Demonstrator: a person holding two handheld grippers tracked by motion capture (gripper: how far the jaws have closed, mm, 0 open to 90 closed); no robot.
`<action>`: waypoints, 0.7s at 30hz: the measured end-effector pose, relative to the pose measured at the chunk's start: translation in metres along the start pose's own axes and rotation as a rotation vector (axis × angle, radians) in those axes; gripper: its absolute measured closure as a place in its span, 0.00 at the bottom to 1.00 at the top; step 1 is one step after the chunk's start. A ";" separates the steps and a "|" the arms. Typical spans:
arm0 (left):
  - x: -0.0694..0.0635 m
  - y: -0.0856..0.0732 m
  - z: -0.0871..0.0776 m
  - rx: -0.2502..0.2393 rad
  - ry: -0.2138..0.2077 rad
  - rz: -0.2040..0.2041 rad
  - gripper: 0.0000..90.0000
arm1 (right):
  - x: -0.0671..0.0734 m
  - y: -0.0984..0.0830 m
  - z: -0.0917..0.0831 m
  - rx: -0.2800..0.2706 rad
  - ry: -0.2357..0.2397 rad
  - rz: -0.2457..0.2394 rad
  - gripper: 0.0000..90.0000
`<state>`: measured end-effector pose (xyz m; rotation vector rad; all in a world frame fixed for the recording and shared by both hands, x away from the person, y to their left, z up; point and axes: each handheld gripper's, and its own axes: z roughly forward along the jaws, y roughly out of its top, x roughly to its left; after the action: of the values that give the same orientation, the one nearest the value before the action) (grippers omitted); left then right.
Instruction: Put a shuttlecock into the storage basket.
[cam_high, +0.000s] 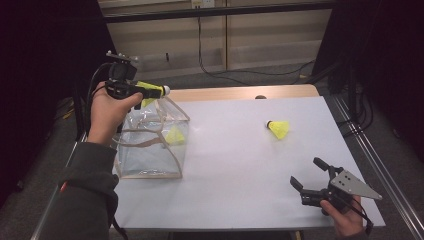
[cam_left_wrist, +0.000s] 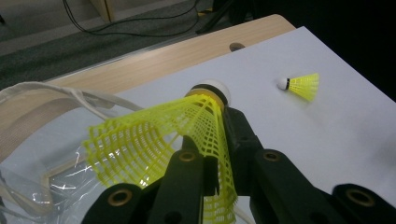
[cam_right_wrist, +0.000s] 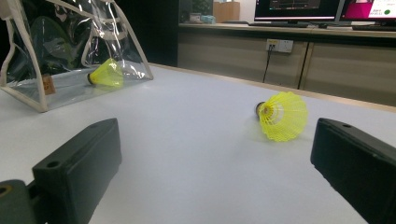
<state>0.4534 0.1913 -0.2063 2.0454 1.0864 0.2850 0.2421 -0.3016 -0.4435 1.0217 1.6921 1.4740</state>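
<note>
One yellow shuttlecock (cam_high: 175, 135) already lies in the clear bag (cam_high: 150, 145), just below the left hand-held gripper (cam_high: 150, 91), whose jaws are clamped on a second shuttlecock (cam_left_wrist: 187, 135) above the bag's mouth. A third shuttlecock (cam_high: 278, 129) waits on the table (cam_high: 240, 165), well ahead of the right hand-held gripper (cam_high: 310, 175), which gapes wide and empty.

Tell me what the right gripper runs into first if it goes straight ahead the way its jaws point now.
Most likely the loose yellow shuttlecock lying on the white table. It sits ahead of the open right gripper, a little toward one jaw, so a dead-straight push might only graze it. Nothing else lies nearer.
</note>
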 end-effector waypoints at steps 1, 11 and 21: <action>0.001 0.000 -0.001 0.002 0.002 -0.004 0.95 | 0.000 0.000 0.000 0.001 0.000 -0.001 0.02; 0.009 -0.004 -0.004 -0.001 0.031 -0.017 0.95 | 0.000 0.000 0.000 0.000 -0.001 0.000 0.02; 0.017 -0.008 -0.003 -0.001 0.049 -0.041 0.95 | 0.000 0.000 0.000 0.001 -0.001 0.002 0.02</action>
<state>0.4571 0.2087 -0.2130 2.0221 1.1559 0.3166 0.2423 -0.3015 -0.4437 1.0244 1.6913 1.4738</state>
